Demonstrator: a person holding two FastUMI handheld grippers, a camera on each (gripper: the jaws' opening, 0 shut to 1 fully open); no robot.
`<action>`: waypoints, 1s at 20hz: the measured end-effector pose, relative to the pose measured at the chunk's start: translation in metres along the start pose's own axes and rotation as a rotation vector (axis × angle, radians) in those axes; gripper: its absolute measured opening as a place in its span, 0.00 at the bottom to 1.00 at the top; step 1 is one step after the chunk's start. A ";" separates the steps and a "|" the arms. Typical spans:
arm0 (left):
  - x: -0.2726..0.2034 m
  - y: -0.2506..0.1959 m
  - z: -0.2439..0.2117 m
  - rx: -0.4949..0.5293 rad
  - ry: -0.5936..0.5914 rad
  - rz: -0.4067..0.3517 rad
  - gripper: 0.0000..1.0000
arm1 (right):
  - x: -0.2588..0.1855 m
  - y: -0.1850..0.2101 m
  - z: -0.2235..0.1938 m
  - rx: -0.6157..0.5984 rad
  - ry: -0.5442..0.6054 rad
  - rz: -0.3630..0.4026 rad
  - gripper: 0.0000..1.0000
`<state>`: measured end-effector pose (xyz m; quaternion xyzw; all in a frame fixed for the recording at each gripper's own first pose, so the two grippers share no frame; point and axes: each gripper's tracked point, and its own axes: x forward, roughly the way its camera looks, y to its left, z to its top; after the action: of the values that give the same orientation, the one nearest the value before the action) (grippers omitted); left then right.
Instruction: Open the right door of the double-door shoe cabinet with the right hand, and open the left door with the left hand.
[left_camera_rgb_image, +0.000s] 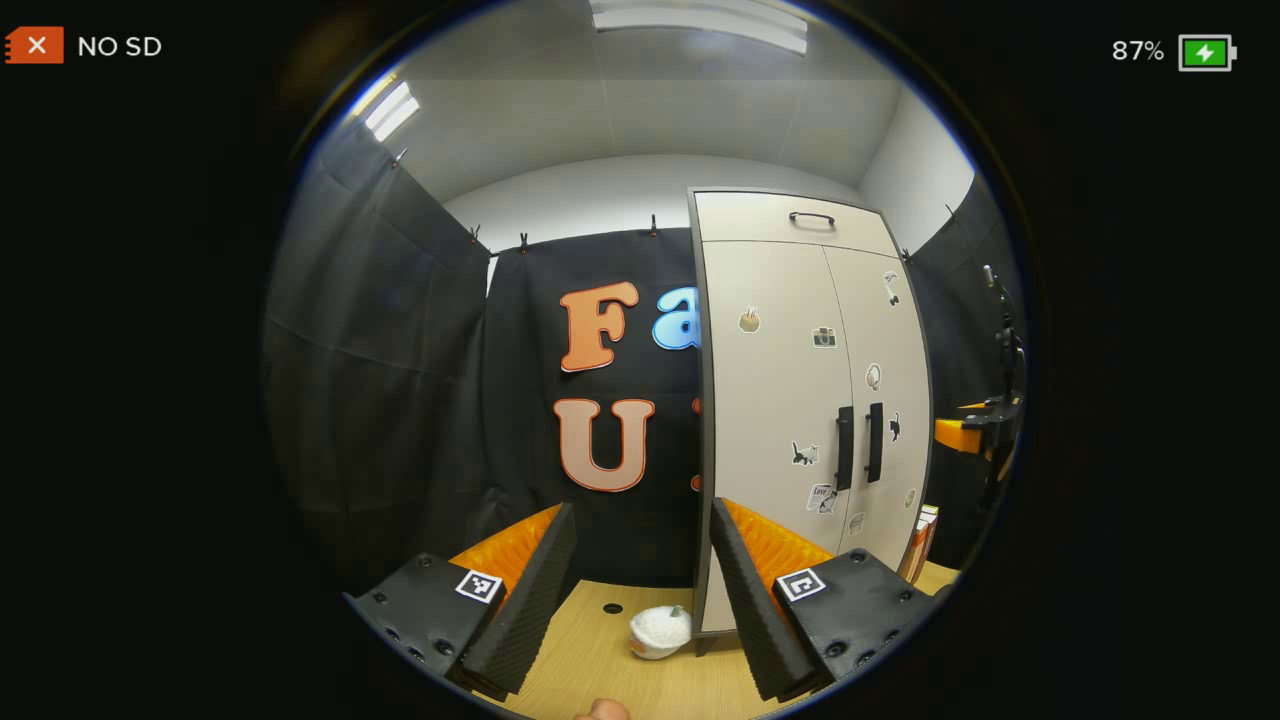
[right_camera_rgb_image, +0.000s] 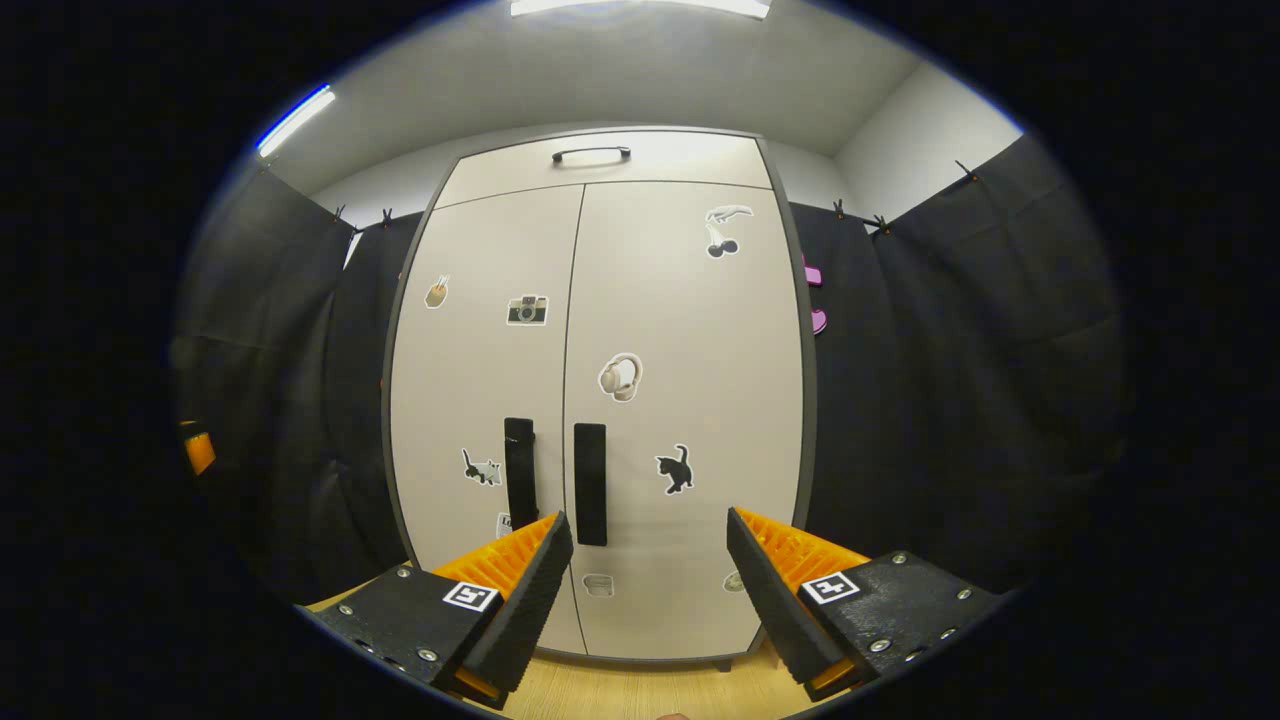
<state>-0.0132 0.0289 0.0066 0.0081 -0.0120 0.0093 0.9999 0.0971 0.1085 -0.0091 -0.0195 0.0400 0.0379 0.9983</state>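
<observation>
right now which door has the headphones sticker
The right door: the headphones sticker sits above its handle. The left door carries a camera sticker.

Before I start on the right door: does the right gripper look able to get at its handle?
Probably yes. The right gripper is open and faces the closed cabinet, with the right door's handle just above its left finger and nothing between them.

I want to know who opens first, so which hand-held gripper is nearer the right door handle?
Right. The right gripper faces the cabinet head-on, the right handle just ahead, untouched. The left gripper sits farther back, left of the cabinet.
</observation>
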 end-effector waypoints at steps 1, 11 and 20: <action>0.000 0.003 -0.001 0.000 0.000 0.003 0.81 | 0.011 0.005 -0.001 -0.006 0.005 -0.004 0.94; 0.003 0.028 -0.006 0.003 0.003 0.026 0.81 | 0.104 0.033 -0.022 -0.001 0.060 -0.030 0.94; 0.004 0.044 -0.008 0.020 0.007 0.058 0.81 | 0.142 0.041 -0.031 0.079 0.082 -0.029 0.68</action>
<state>-0.0098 0.0728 -0.0007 0.0178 -0.0088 0.0385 0.9991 0.2325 0.1582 -0.0525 0.0177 0.0822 0.0212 0.9962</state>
